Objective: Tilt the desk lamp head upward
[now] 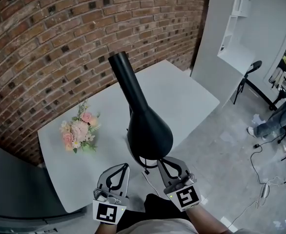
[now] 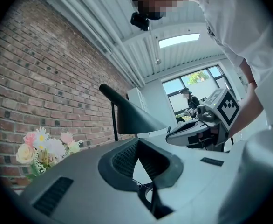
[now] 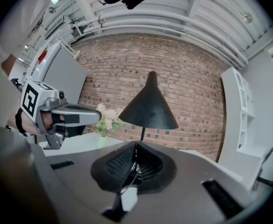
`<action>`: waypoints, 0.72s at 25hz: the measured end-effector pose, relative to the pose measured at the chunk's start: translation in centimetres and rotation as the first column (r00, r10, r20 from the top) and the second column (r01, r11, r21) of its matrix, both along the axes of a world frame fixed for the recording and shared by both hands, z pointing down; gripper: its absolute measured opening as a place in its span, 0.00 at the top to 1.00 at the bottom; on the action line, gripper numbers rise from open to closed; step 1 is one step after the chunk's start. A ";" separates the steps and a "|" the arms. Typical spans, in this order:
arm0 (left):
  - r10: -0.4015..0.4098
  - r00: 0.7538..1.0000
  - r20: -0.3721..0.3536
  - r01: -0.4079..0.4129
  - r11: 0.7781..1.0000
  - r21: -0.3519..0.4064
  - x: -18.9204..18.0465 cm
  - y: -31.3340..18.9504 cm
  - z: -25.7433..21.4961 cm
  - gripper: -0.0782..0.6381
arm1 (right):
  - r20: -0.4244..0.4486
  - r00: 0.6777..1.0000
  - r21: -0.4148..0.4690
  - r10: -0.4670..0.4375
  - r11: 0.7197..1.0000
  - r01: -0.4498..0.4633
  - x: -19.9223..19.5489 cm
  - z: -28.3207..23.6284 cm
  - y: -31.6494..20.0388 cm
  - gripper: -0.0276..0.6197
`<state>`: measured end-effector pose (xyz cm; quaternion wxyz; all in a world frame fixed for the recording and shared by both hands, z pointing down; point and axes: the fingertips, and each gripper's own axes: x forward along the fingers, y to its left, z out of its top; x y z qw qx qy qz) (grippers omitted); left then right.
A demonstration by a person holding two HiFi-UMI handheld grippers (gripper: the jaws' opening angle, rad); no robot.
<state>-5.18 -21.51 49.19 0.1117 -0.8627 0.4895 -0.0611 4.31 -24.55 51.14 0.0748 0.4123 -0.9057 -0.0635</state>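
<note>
A black desk lamp (image 1: 145,123) with a cone-shaped head stands on the white table (image 1: 187,96); its narrow end points up and away, and its wide mouth faces down toward me. My left gripper (image 1: 125,166) is shut and empty, just below and left of the shade. Shut and empty too, my right gripper (image 1: 160,161) has its tip close under the shade's rim, apart from it. In the left gripper view the lamp (image 2: 132,115) rises beyond the closed jaws (image 2: 137,143). From the right gripper view, the lamp (image 3: 148,108) stands behind the closed jaws (image 3: 135,144).
A bunch of pink and white flowers (image 1: 79,129) lies left of the lamp. The lamp's cable (image 1: 146,169) runs off the table's near edge. A brick wall (image 1: 50,38) backs the table. A chair (image 1: 248,77), a white shelf (image 1: 240,18) and floor cables (image 1: 260,179) lie to the right.
</note>
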 end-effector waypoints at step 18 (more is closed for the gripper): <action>-0.103 0.994 -0.030 0.102 0.994 -0.037 -2.2 -2.5 -0.8 0.88 | 0.090 0.995 0.017 -0.033 0.999 0.032 -1.2 -2.5 -3.7 0.93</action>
